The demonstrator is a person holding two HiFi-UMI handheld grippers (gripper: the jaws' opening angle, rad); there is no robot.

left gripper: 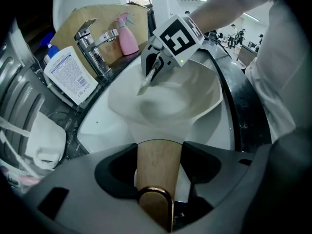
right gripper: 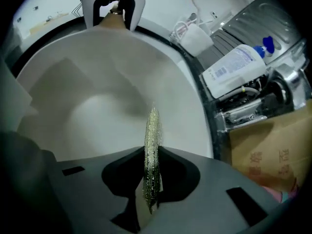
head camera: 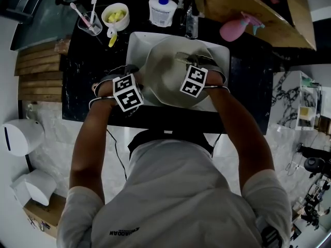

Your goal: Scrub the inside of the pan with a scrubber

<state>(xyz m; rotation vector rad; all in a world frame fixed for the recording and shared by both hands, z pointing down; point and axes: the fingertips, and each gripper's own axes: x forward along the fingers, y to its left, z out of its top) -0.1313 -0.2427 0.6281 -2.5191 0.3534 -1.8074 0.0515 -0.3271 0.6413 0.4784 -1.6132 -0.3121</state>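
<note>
In the head view, the pale pan (head camera: 163,66) lies in the white sink (head camera: 135,43) at the middle of the black counter (head camera: 85,79). The left gripper (head camera: 128,92) is at the pan's near-left rim and the right gripper (head camera: 194,80) is over its bowl.

In the left gripper view, the jaws are clamped tight on the pan's wooden handle (left gripper: 158,162).

In the right gripper view, the jaws pinch a thin glittery scrubber (right gripper: 152,145) edge-on above the pan's inside. Whether the scrubber touches the pan is unclear.

Black counter (head camera: 85,61) w/ sink (head camera: 135,43), white bottle (head camera: 163,10), pink sprayer (head camera: 234,29).
</note>
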